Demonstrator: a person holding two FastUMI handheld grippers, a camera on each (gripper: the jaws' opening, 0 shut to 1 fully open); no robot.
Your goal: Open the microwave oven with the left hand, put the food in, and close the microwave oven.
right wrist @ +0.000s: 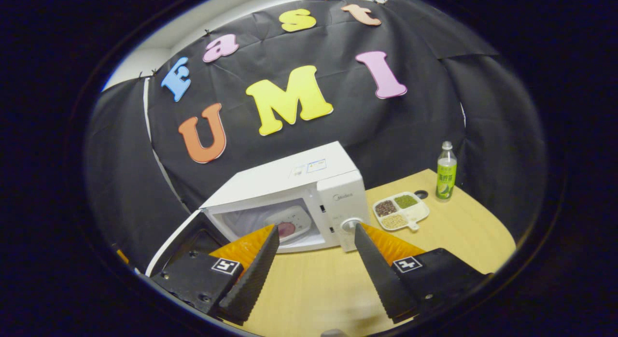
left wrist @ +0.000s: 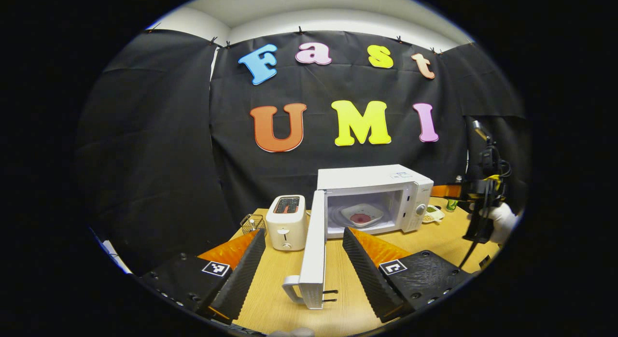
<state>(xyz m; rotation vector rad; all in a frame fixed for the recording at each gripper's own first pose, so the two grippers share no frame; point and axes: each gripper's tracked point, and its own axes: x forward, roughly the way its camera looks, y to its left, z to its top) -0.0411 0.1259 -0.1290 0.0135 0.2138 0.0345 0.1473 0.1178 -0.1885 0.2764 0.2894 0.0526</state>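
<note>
Microwave (left wrist: pixel 374 197) door (left wrist: pixel 313 250) swung wide, plate of food (left wrist: pixel 362 215) already inside; left gripper (left wrist: pixel 304 259) spread, straddling door edge to push shut; right gripper (right wrist: pixel 314 259) spread, empty.

ahead of my fingers a pale wooden table (left wrist: pixel 270 303) runs to a black cloth wall (left wrist: pixel 159 148). above the cloth i see white wall (left wrist: pixel 338 8).

Standing on the wooden table (right wrist: pixel 449 240): a white toaster (left wrist: pixel 287 222) with a small wire basket (left wrist: pixel 253 223) just beside it. Lying farther right, a divided white tray (right wrist: pixel 400 209) holding grains, and standing near it a green-labelled bottle (right wrist: pixel 446 173).
</note>
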